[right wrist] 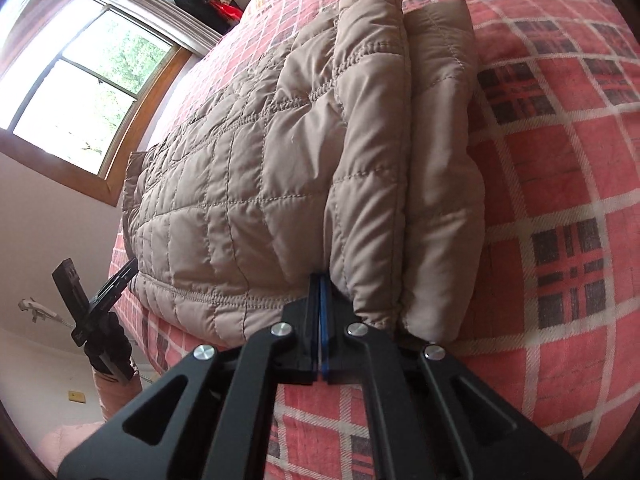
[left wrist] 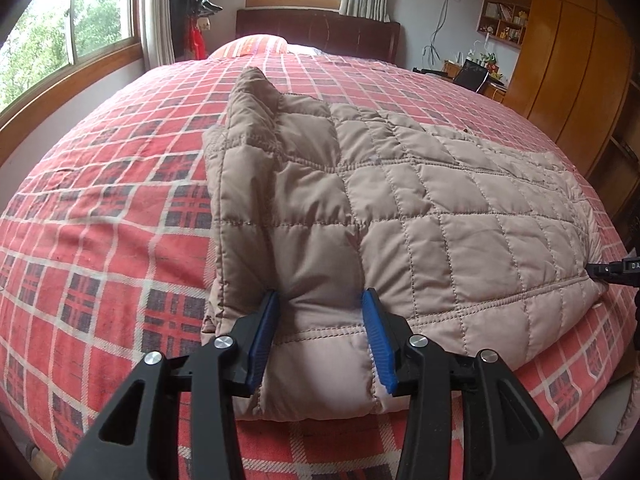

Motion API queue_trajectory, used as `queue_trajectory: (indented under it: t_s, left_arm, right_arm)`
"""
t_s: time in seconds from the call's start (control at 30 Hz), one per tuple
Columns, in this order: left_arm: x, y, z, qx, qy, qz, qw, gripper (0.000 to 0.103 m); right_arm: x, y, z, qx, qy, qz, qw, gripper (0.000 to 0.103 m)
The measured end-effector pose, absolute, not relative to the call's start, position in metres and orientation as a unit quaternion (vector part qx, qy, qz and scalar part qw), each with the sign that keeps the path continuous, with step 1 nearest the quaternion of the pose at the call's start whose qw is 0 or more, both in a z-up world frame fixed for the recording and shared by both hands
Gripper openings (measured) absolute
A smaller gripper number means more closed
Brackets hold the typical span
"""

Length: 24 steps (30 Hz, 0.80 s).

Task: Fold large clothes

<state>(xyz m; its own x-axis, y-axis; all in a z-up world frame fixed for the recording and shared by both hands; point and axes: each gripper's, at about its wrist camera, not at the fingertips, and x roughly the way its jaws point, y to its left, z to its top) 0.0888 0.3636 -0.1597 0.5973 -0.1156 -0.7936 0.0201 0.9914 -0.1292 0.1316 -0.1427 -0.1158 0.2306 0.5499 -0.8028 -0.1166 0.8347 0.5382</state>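
Quilted tan jacket (left wrist: 400, 208) lies partly folded on a red plaid bed (left wrist: 100, 208), its near hem straddled by the left gripper (left wrist: 320, 320), fingers spread, and its corner pinched by the clenched right gripper (right wrist: 320, 300), likely ready to lift another fold.

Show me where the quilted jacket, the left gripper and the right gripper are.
quilted jacket (left wrist: 400, 208), left wrist view, top quilted panel.
left gripper (left wrist: 322, 316), left wrist view, between its fingertips.
right gripper (right wrist: 320, 280), right wrist view, closed fingertips.
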Motion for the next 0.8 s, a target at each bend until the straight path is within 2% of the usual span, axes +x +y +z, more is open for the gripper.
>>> queue_trajectory:
  t_s: [0.07,0.13,0.37,0.6,0.8]
  left_arm:
    - [0.087,0.363,-0.154,-0.056,0.448,-0.033,0.892,0.044]
    - [0.083,0.361,-0.148,-0.053,0.447,-0.034,0.892,0.047]
    - [0.081,0.358,-0.133,-0.055,0.452,-0.036,0.889,0.048]
    - [0.097,0.367,-0.117,-0.074,0.469,-0.026,0.88,0.049]
    - [0.117,0.396,-0.102,-0.086,0.463,0.007,0.882,0.062]
  right_arm:
    - [0.129,-0.134,-0.103,0.177,0.575,0.212,0.77,0.006]
    - [0.124,-0.125,-0.083,0.154,0.563,0.202,0.786,0.006]
    - [0.124,-0.087,-0.037,0.114,0.558,0.207,0.796,0.006]
    - [0.145,-0.047,-0.047,0.084,0.601,0.186,0.772,0.006]
    - [0.16,-0.03,-0.06,0.079,0.621,0.172,0.761,0.006]
